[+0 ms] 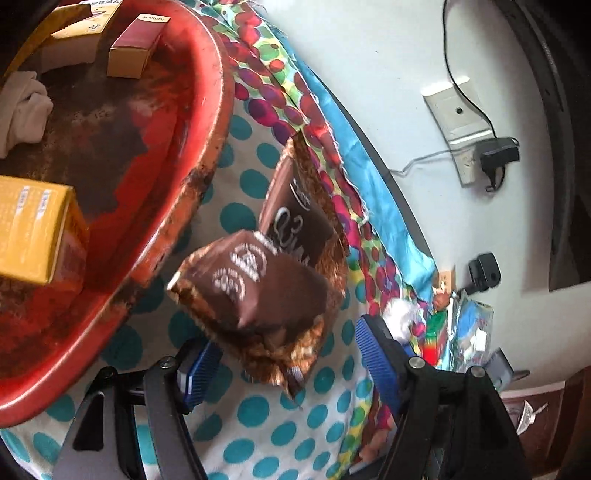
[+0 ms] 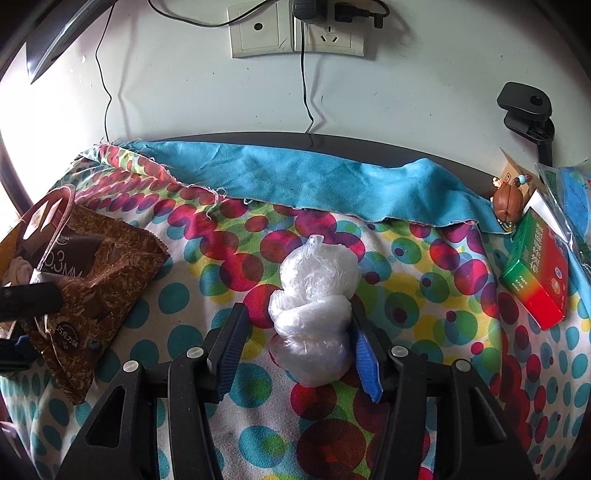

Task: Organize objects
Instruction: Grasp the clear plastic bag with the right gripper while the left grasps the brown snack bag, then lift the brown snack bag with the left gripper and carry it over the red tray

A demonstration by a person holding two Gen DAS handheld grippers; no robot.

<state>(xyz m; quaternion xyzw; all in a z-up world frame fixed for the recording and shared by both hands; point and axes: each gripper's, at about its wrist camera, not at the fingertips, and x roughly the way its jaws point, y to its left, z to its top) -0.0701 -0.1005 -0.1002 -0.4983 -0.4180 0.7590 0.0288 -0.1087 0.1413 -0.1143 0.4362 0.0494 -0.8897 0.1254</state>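
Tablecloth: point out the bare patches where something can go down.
Free: the dotted tablecloth between the chocolate wrapper and the plastic bag; also between that bag and the green-red box. Crowded: the right corner by the box, and the red basin with its cartons.

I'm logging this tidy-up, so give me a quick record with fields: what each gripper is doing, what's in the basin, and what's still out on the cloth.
left gripper: jaws wide, brown chocolate packet between them, pads not pressing it
right gripper: jaws apart around the white plastic bag bundle, one pad touching it, no squeeze
red basin: yellow box, dark red box, white cloth
on the spotted cloth: green and red box, small brown figurine
setting: wall sockets behind the table
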